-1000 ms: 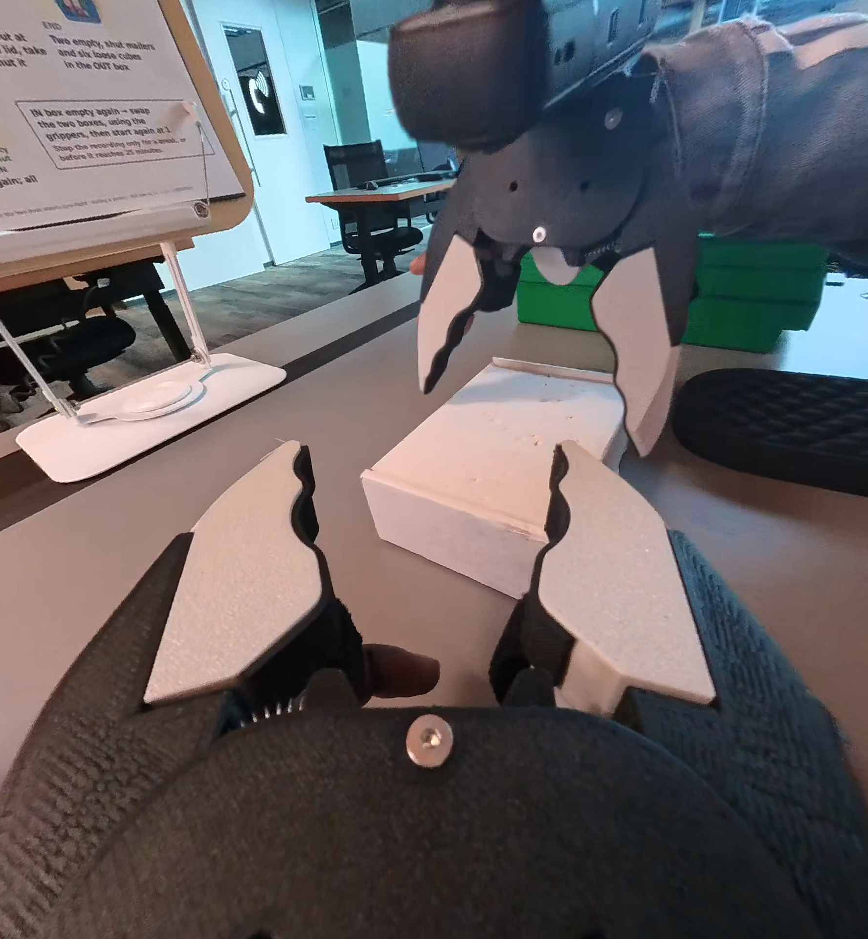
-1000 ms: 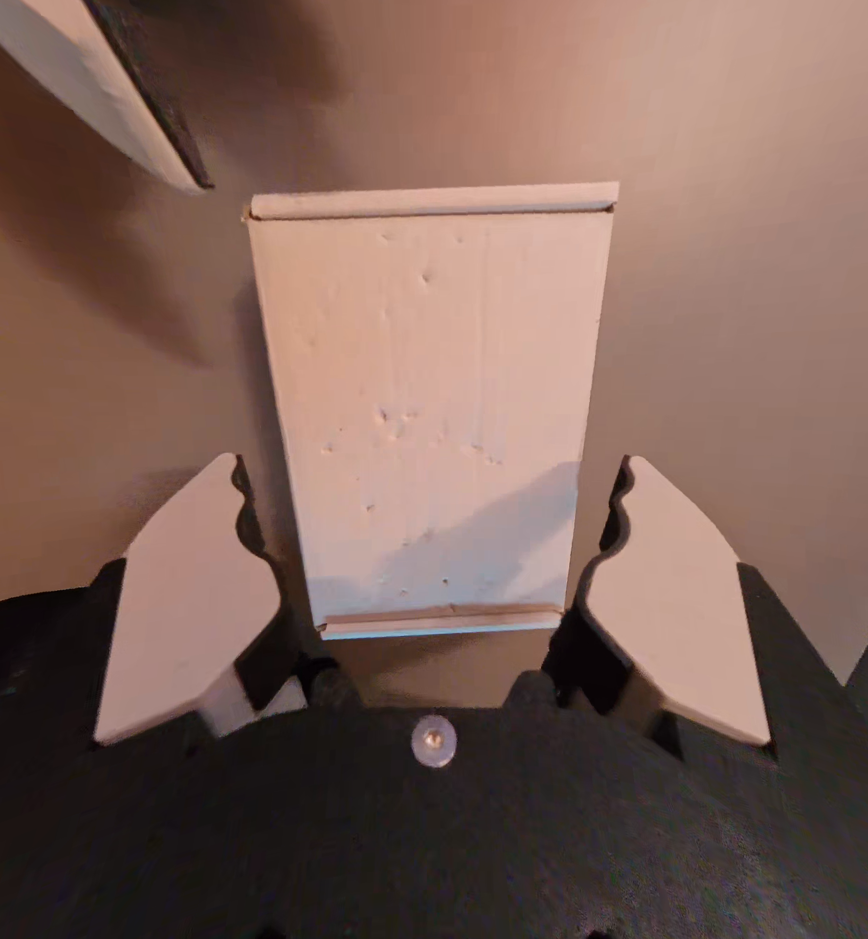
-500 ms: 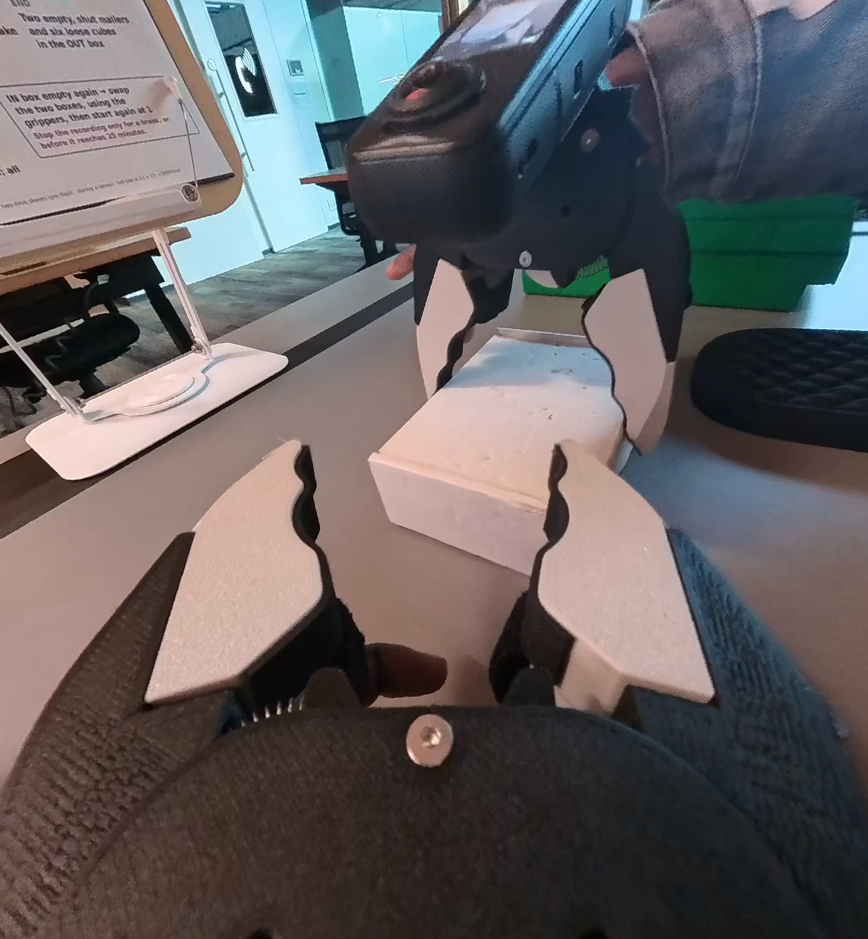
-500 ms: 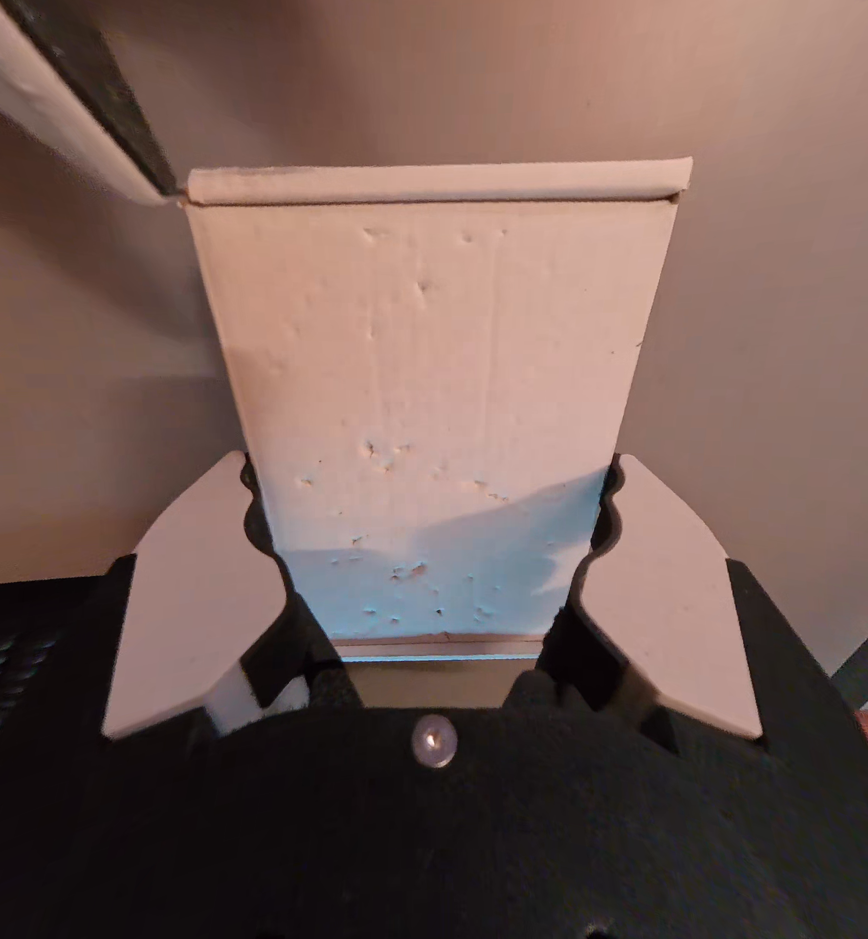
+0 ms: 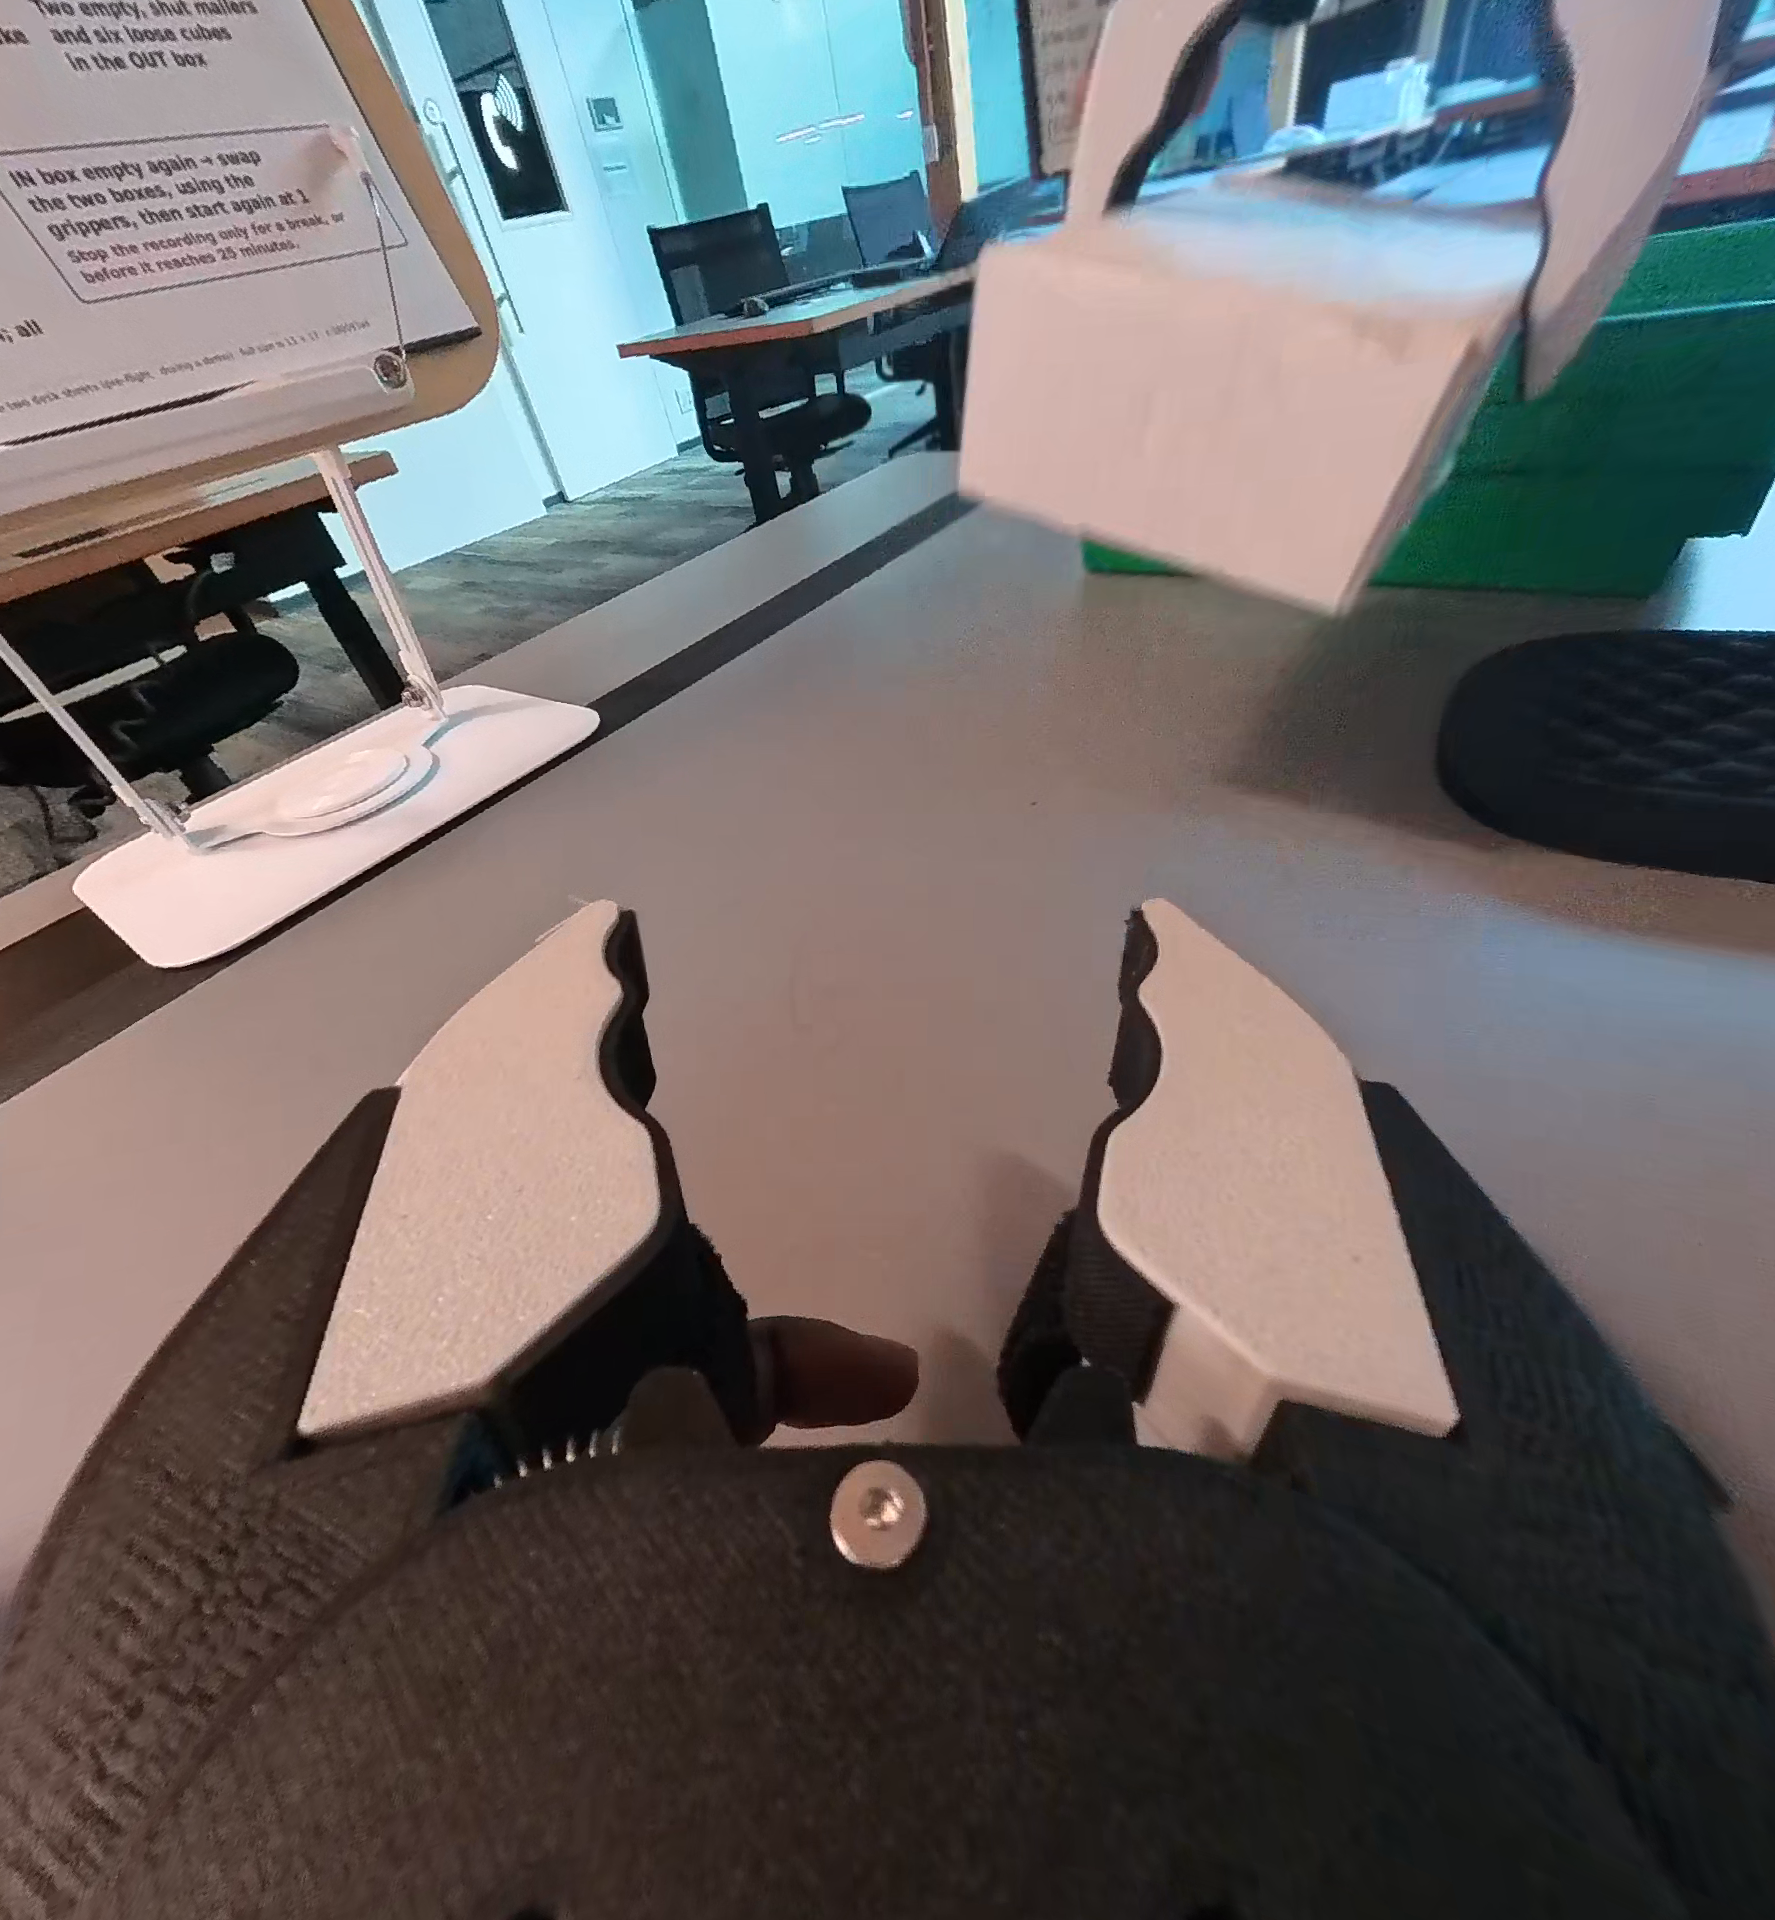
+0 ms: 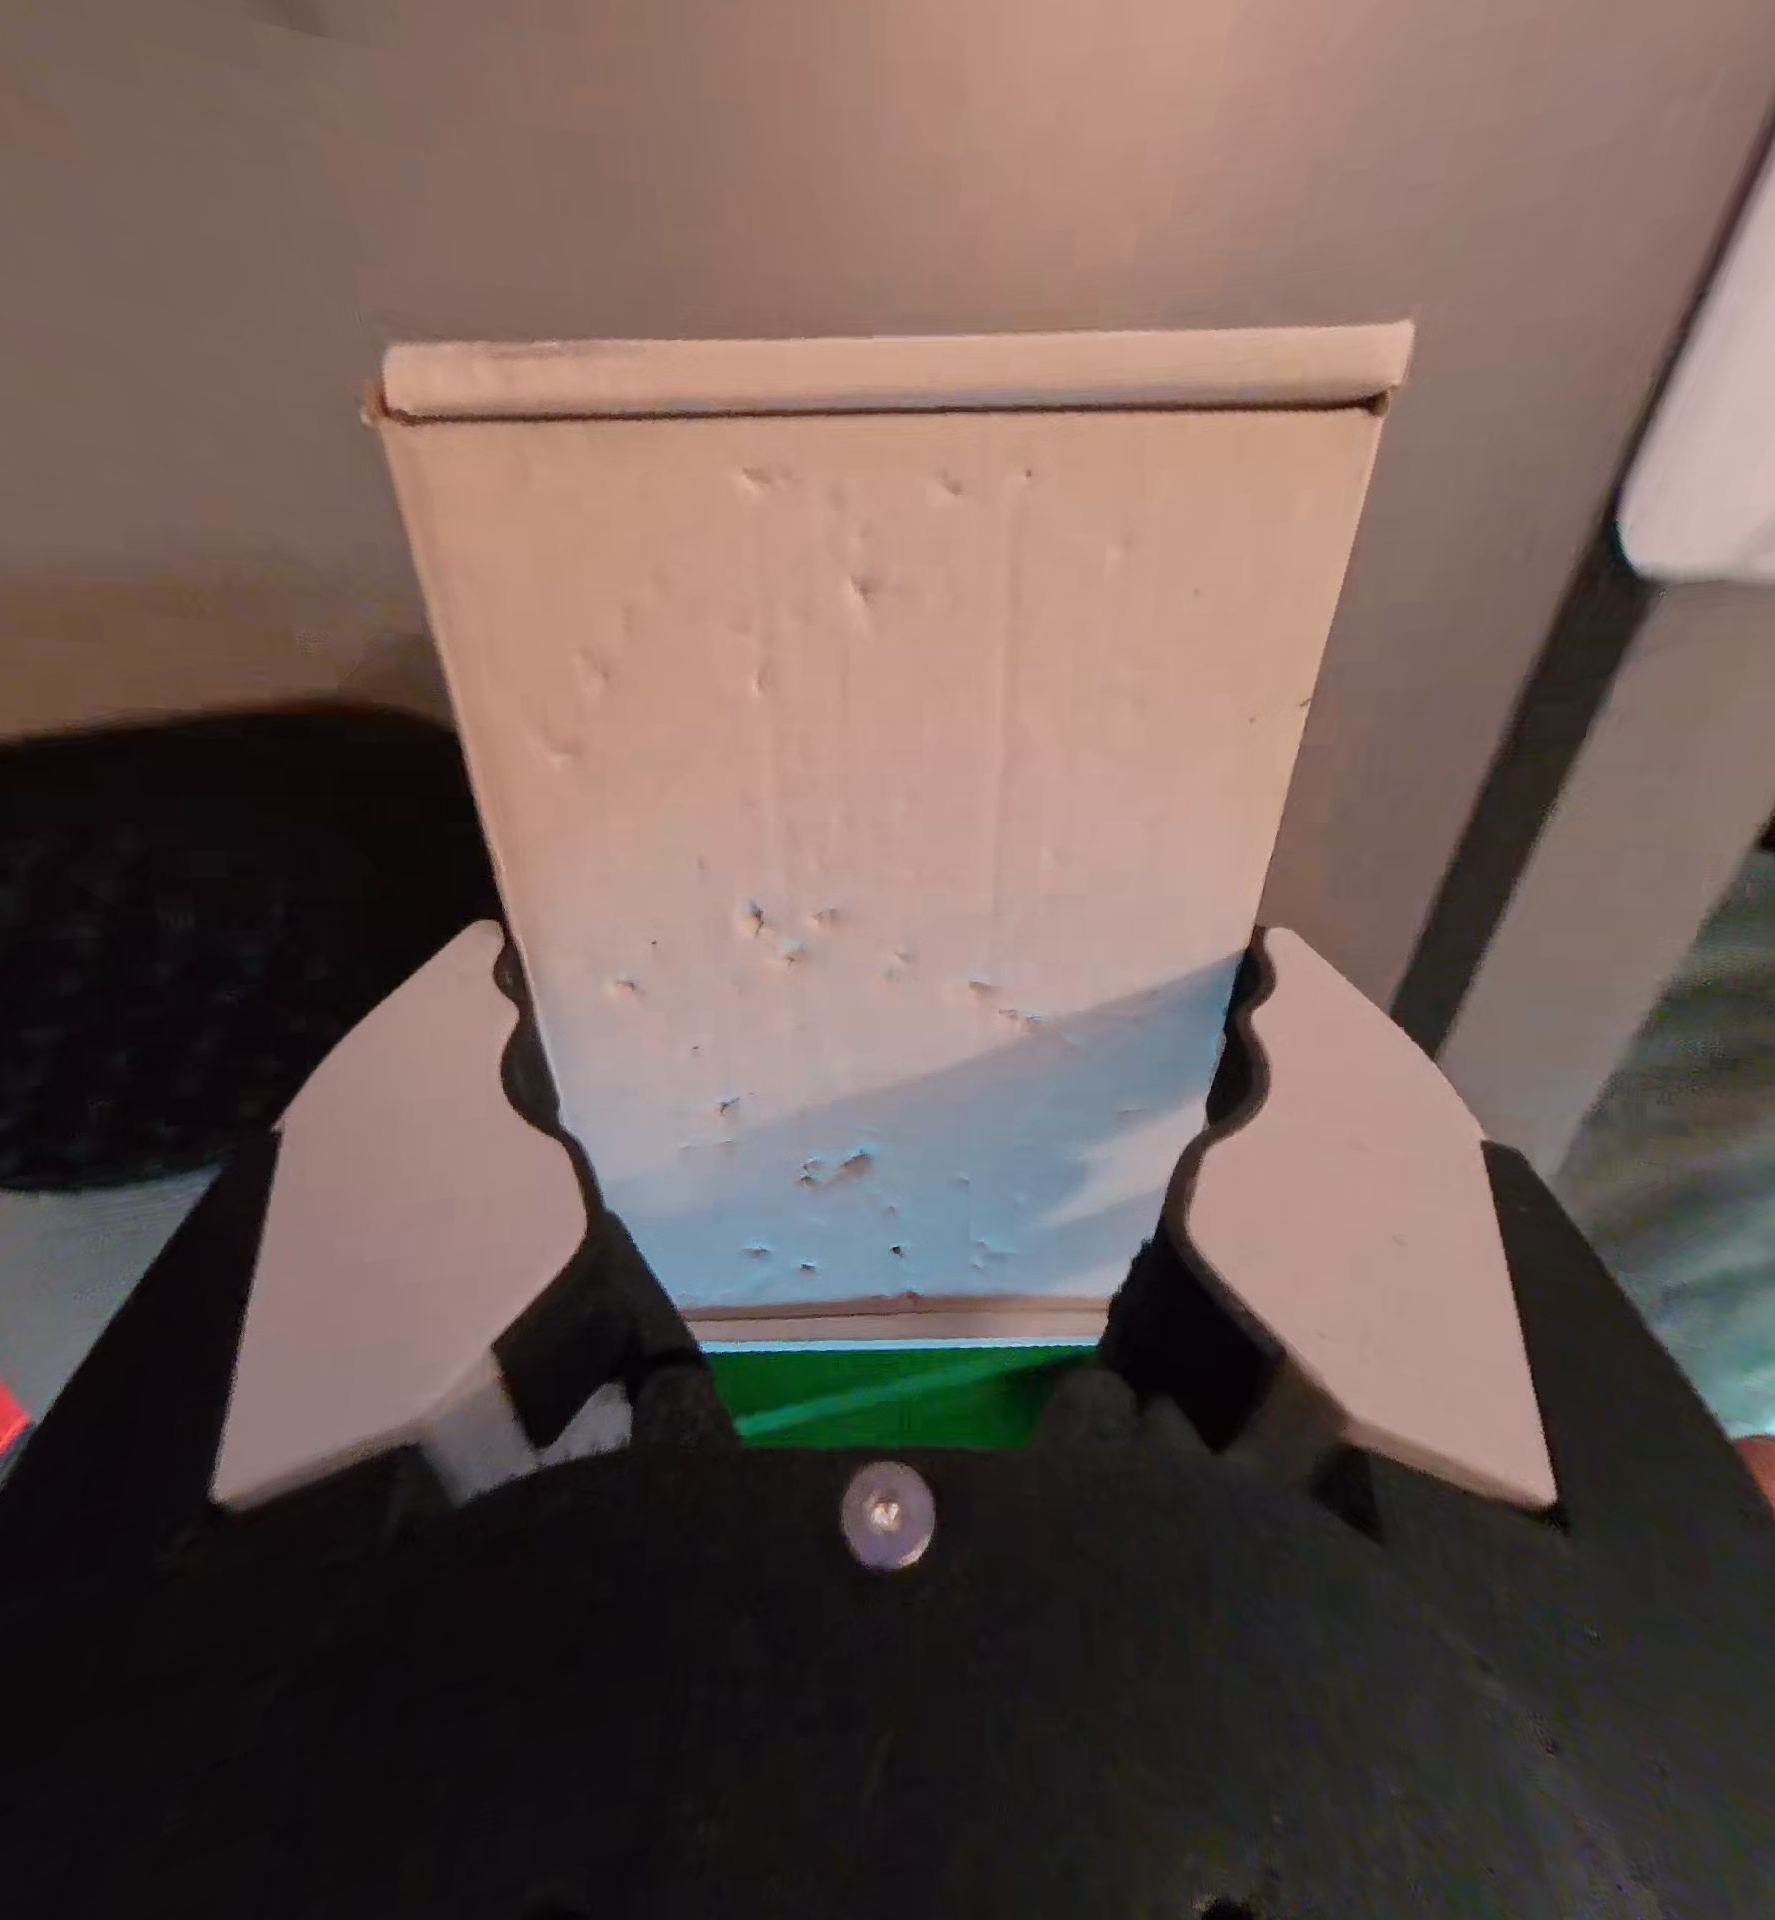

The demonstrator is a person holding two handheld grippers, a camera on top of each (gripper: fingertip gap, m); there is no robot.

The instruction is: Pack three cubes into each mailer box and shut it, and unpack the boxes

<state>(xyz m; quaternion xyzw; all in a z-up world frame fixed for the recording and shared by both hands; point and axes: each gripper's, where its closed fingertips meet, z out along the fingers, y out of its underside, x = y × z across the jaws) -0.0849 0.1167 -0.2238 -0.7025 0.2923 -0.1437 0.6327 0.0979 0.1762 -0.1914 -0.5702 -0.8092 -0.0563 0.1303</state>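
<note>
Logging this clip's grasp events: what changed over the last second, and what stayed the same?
The right gripper came down over the white mailer box, closed on its two long sides and lifted it off the grey table, towards the green bin. The box is still shut. The left gripper stayed open and empty, low over the table.

Location type: open-plan office. Reference landmark: the instruction board (image 5: pixel 135 208) on its white stand, at the edge of a grey work table (image 5: pixel 914 831). Beyond the board: office desks (image 5: pixel 800 322), black swivel chairs (image 5: pixel 748 312), glass partition walls (image 5: pixel 810 104) and grey carpet flooring (image 5: pixel 592 530).
</note>
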